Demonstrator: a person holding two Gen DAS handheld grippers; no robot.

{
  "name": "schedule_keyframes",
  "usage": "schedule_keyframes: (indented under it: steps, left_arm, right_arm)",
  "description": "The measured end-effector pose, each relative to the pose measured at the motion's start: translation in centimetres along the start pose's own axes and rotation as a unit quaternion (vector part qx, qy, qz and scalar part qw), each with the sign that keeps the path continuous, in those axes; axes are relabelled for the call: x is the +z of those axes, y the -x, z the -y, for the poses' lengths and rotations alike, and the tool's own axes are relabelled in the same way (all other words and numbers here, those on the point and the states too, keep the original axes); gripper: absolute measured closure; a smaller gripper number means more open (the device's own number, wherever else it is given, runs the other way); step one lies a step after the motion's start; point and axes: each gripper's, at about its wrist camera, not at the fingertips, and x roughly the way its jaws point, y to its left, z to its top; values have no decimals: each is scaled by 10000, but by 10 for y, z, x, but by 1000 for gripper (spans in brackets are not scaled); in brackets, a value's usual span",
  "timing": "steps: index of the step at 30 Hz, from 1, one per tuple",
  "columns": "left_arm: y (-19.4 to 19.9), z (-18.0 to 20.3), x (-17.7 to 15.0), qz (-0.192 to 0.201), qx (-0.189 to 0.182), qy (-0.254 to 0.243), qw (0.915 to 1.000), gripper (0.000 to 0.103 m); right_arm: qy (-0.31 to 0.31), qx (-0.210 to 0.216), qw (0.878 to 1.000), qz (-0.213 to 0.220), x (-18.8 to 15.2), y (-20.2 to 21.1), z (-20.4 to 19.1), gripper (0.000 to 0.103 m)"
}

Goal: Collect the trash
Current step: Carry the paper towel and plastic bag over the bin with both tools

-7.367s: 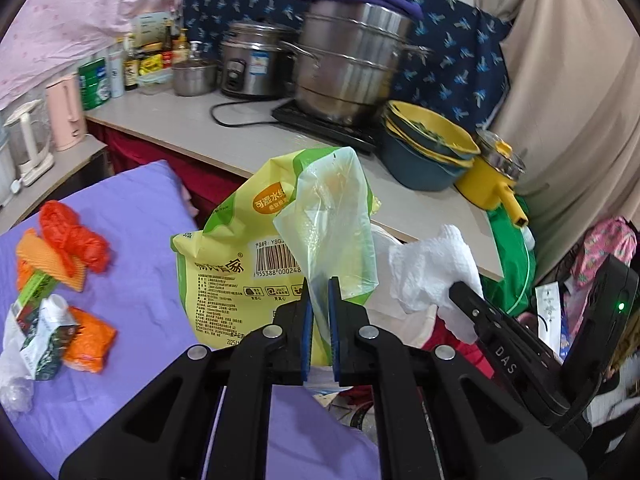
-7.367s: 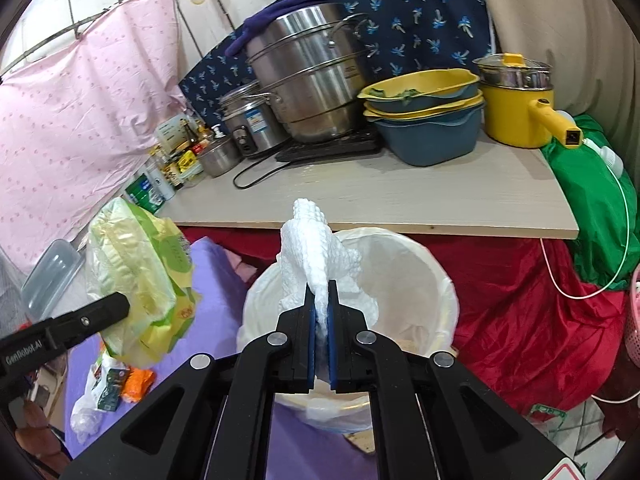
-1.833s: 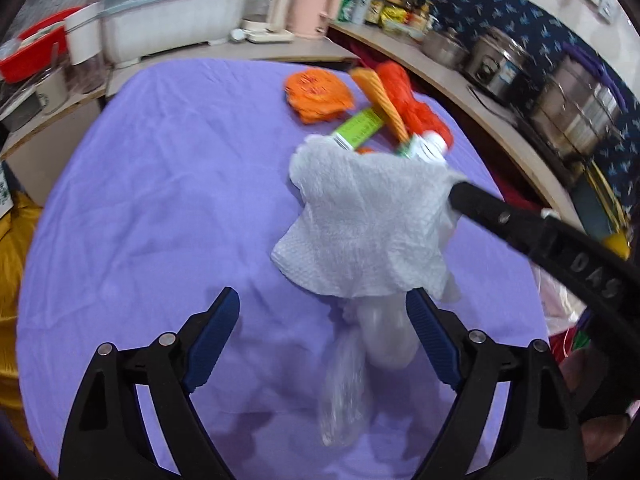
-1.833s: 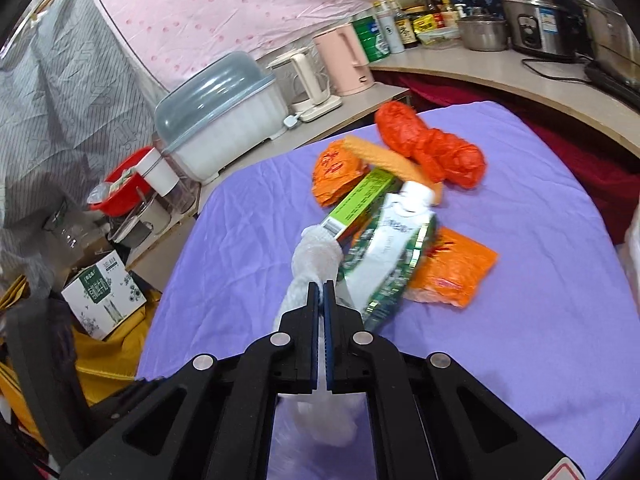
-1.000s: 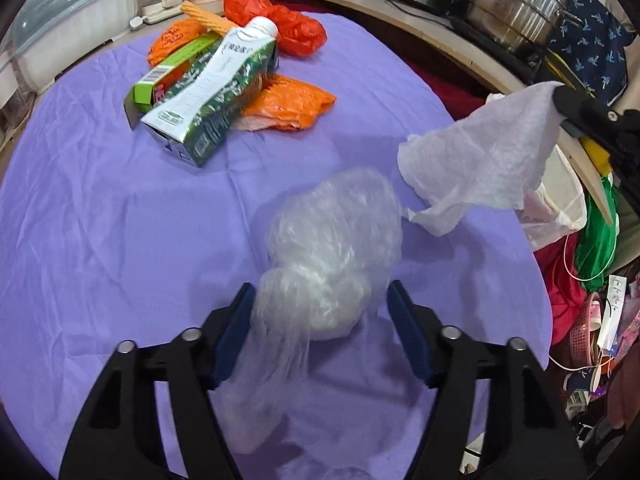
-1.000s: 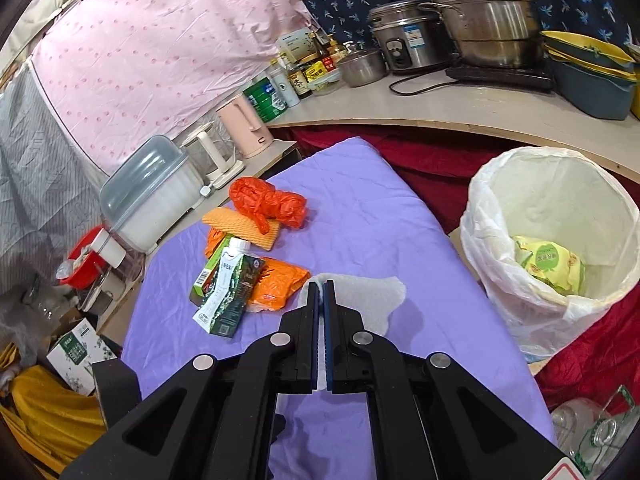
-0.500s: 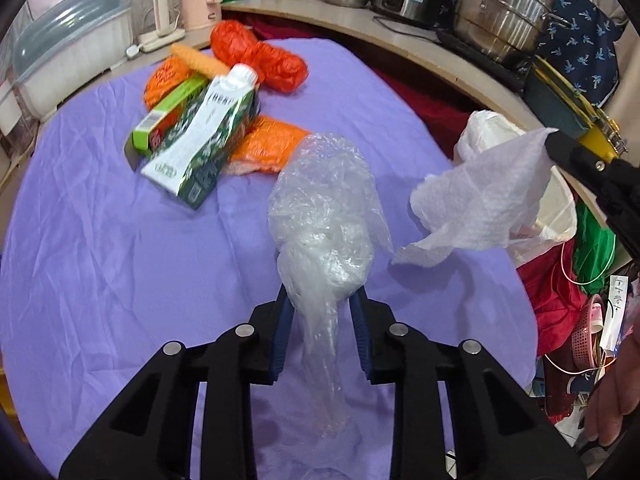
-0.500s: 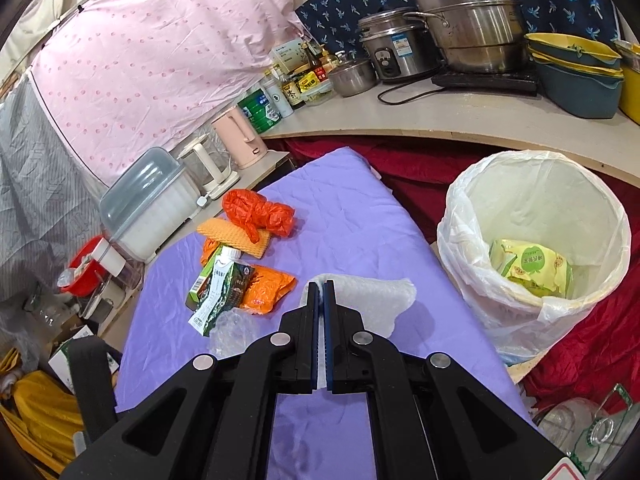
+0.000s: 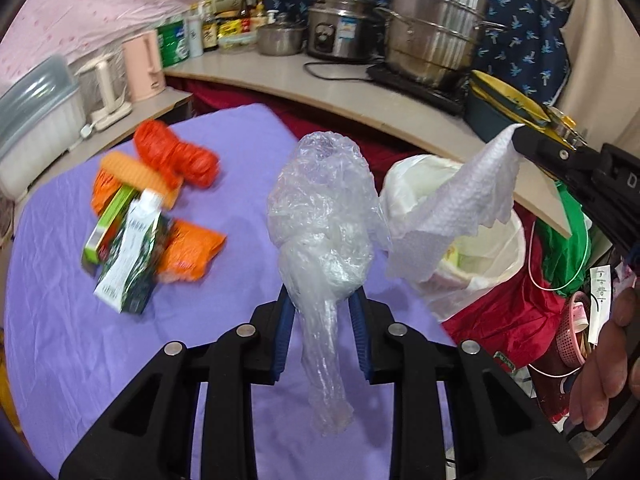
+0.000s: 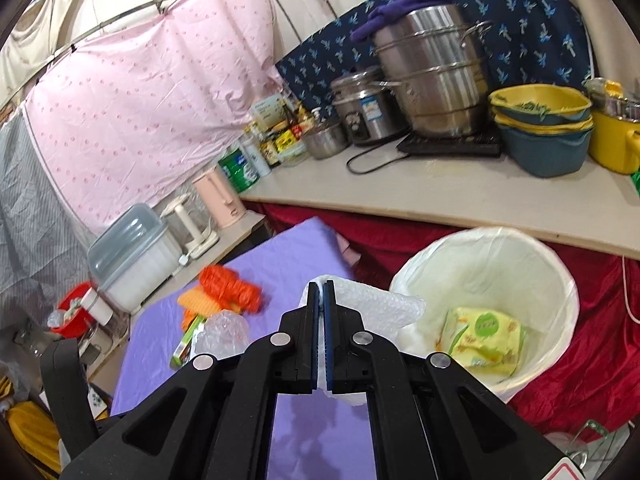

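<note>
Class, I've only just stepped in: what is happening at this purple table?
A person is clearing trash with a two-finger tool in each hand. The left tool grips a crumpled clear plastic bag; the right tool is shut on a white paper towel. Both are held near the lined trash bin. More wrappers lie on the purple cloth.

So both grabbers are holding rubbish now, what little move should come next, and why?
Probably carry both over the bin and let go. The left gripper pinches the crumpled clear plastic bag, and the right gripper is shut on the white paper towel. The white-lined bin sits open just beyond the purple table's edge.
</note>
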Motion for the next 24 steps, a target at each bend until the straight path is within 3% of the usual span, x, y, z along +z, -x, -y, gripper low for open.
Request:
schedule_keyframes:
  steps: [10,18,24]
  left_arm:
    - [-24,67,39,1,-439,-431,9981,77]
    - [-64,121,51,-228,-727,-1050,9916,77]
    - [-96,139,56,-441,-713,-1126,9901,74]
  right_arm:
    - [-194,-509,9984,171,44,-1,64,101]
    - [-441,-872,9952,-18,49,-21,116,101]
    - [-783,-1027,9915,-172,42,-33,148,101]
